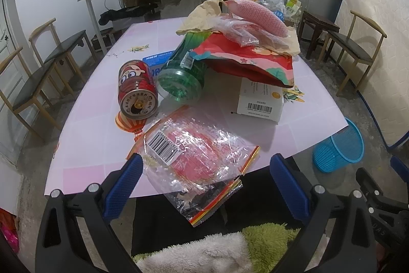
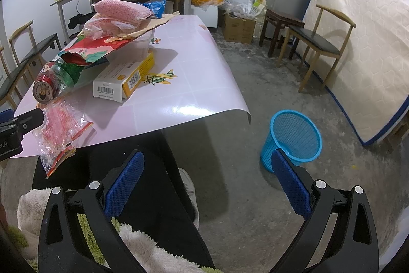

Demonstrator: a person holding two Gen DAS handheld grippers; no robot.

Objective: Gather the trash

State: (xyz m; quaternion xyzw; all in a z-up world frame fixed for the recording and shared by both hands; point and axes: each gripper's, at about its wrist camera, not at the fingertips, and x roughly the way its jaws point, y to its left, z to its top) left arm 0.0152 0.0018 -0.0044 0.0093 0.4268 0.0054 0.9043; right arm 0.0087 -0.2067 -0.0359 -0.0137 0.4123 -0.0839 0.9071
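Left wrist view shows the clear crinkled plastic bag with red print and a barcode label (image 1: pixel 194 165) lying at the near edge of the pink worktop (image 1: pixel 102 145), one corner hanging over the edge. The left tongs (image 1: pixel 204 186) are open wide, one blue pad just beside the bag on each side, and they hold nothing. I judge that the step in hand is to take this bag first. It is thin and slippery, so it is better to close on the overhanging part, where both pads can reach under and over, and to pinch several layers together. Lift slowly, because the red drink can (image 1: pixel 136 91) and the green plastic bottle (image 1: pixel 182 76) lie just behind and could roll. In the right wrist view, the right tongs (image 2: pixel 207 183) are also open and empty, held over the floor, near the blue mesh wastebasket (image 2: pixel 294 137) standing beside the worktop.
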